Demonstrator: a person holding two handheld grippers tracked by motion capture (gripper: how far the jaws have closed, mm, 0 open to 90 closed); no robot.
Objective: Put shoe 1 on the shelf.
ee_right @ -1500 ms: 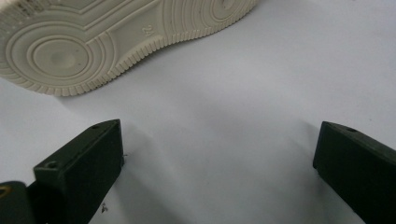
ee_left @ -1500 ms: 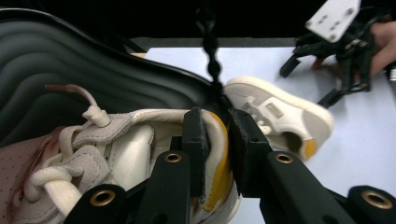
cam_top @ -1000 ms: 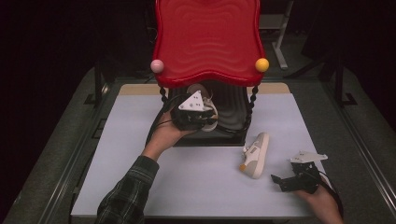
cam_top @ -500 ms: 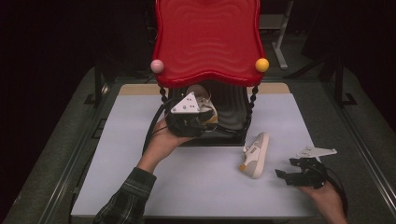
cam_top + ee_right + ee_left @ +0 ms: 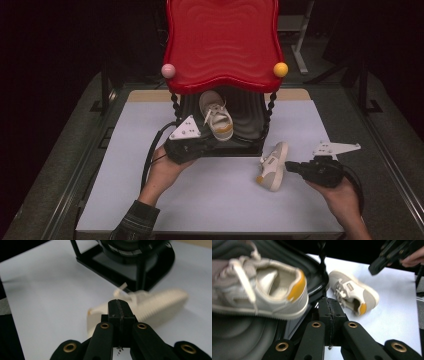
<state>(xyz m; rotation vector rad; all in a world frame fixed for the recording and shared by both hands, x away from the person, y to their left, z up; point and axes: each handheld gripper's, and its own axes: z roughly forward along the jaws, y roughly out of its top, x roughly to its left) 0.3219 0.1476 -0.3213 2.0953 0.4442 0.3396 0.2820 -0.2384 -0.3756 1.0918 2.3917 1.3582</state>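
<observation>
1. The high view takes in the whole white table [image 5: 150, 210], where a two-tier stand rises at the back: a red wavy top tray [image 5: 222, 45] above a black lower tray [image 5: 250, 115].
2. In that view one white sneaker with an orange heel patch [image 5: 216, 116] sits on the black tray, and the left gripper [image 5: 197, 145] lies at the tray's front edge, just below that shoe.
3. The left gripper view shows what the high view cannot: its jaws are pressed together with nothing between them, after just closing, and the sneaker's open collar and orange heel lie close above them.
4. A second sneaker [image 5: 272, 166] lies on its side on the table, just right of the stand's base.
5. The right gripper [image 5: 292, 167] points at that second shoe from the right, close to it.
6. The right gripper view shows its jaws meeting, empty after just closing, with the shoe's ribbed sole beyond them, blurred.
</observation>
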